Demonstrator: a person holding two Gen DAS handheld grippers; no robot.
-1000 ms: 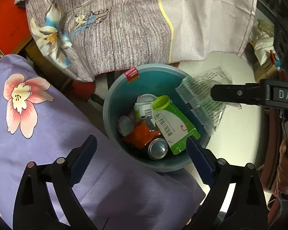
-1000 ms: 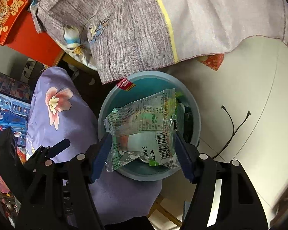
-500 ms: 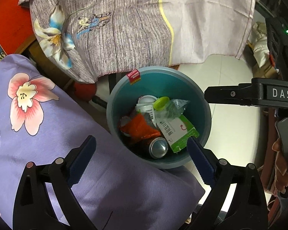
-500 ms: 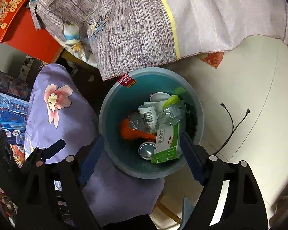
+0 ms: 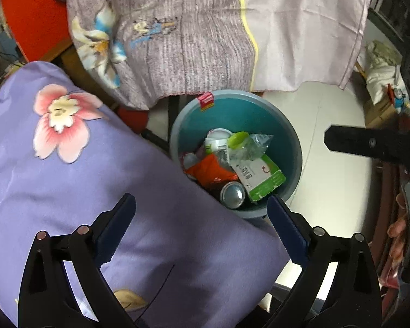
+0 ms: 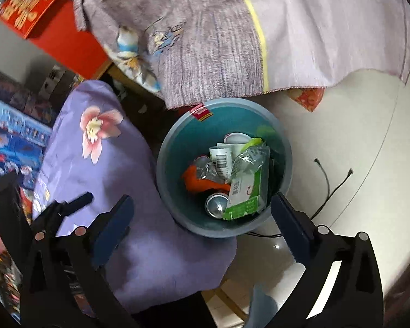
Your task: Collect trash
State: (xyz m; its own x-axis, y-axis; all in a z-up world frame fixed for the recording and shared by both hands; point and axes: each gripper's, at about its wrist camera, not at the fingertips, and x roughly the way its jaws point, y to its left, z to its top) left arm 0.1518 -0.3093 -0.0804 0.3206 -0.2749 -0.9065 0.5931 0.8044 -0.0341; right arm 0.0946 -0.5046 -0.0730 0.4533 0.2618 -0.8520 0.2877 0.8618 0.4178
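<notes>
Looking down from the left wrist, the left gripper (image 5: 201, 213) stands wide open and empty above the teal bin (image 5: 293, 147), which holds a clear wrapper (image 5: 248, 147), green carton (image 5: 262, 180), orange bag (image 5: 210, 170) and can (image 5: 233, 194).

From the right wrist, the right gripper (image 6: 202, 213) has just been opening, with nothing between its jaws; the wrapper (image 6: 250, 158) lies inside the bin (image 6: 177, 147) upon the carton (image 6: 244, 191).

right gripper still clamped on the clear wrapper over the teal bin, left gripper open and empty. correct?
Not quite. The right gripper is open and empty: its jaws have just been opening, and nothing is between them. The right wrist view shows the clear wrapper lying inside the teal bin, on top of the green carton. The left gripper is open and empty, as you said.
</notes>
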